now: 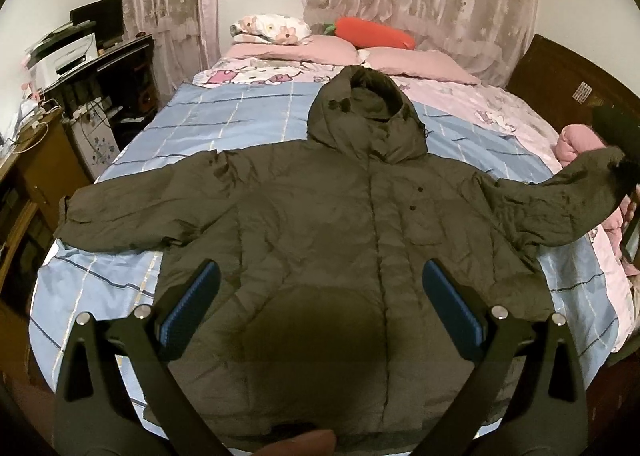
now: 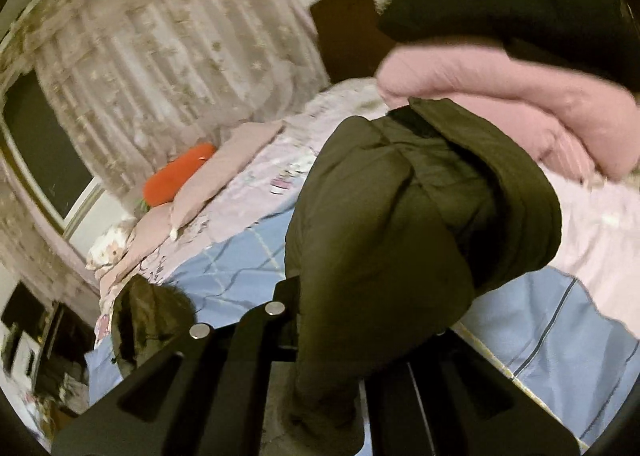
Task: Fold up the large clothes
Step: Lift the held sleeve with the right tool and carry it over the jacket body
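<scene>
A large olive-green hooded jacket lies face up on the bed, hood toward the pillows and sleeves spread to both sides. My left gripper is open and empty, hovering over the jacket's lower front. My right gripper is at the far right edge, shut on the jacket's right sleeve cuff and lifting it off the bed. In the right wrist view the sleeve bunches between the shut fingers, which it hides, and fills the middle of the frame.
Pink pillows and a red carrot cushion lie at the head. A pink folded quilt sits at the bed's right edge. A desk with a printer stands left. A dark headboard is at the right.
</scene>
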`<action>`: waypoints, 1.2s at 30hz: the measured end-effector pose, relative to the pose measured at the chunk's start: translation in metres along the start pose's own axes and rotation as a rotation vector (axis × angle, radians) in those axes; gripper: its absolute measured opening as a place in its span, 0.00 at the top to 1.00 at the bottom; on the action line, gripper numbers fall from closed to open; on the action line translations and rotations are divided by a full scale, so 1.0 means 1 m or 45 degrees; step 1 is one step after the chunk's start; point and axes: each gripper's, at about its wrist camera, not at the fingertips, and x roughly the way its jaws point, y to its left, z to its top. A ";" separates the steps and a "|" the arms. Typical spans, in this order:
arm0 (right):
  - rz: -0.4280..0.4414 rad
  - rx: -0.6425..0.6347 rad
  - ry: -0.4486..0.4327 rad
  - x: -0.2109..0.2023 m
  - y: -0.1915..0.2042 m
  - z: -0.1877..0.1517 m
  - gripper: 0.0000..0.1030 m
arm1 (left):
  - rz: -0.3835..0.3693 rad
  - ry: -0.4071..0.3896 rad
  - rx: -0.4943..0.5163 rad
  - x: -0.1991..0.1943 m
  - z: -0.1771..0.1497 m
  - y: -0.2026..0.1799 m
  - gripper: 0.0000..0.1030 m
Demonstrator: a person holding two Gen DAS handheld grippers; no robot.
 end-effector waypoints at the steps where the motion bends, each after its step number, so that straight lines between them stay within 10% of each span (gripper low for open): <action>1: 0.005 -0.029 -0.007 -0.006 0.011 0.001 0.96 | -0.003 -0.006 -0.003 -0.003 0.000 0.002 0.02; 19: 0.130 -0.379 -0.008 -0.076 0.165 -0.037 0.96 | -0.031 -0.038 -0.071 -0.031 0.000 0.051 0.02; 36: 0.235 -0.484 0.123 -0.056 0.267 -0.112 0.96 | 0.019 -0.050 -0.141 -0.038 0.003 0.103 0.02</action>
